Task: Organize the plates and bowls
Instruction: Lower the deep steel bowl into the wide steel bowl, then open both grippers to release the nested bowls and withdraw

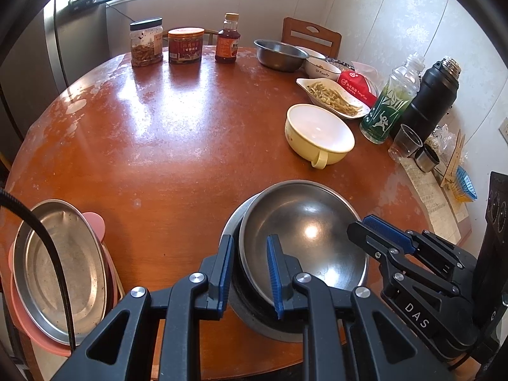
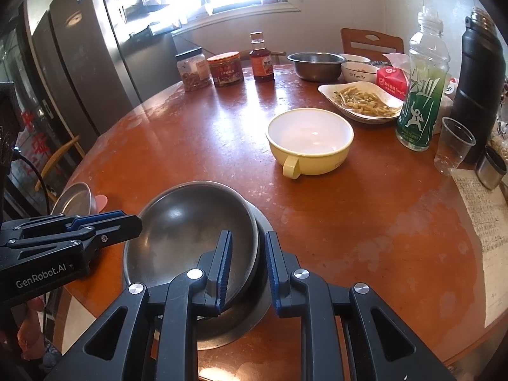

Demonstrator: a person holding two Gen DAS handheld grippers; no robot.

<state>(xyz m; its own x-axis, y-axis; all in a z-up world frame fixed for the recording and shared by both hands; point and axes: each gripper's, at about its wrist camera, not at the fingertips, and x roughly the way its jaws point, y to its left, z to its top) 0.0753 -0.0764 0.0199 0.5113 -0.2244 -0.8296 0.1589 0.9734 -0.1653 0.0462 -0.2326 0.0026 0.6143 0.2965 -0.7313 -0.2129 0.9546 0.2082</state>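
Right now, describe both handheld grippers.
Left gripper: black angular linkage frame, silver pivot bolts, blue ribbed pads, white "GenRobot.AI" lettering, black cable trailing. Right gripper: same black-and-blue build, white "DAS" lettering on its side.

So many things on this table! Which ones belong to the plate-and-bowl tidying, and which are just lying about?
Part of the job:
- nested steel bowls, both grippers on the rim
- steel plate on pink plate
- yellow handled bowl
- far steel bowl

Just lying about:
- jars
- sauce bottle
- green bottle
- black flask

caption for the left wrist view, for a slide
Both grippers clamp the rim of a steel bowl nested in another.
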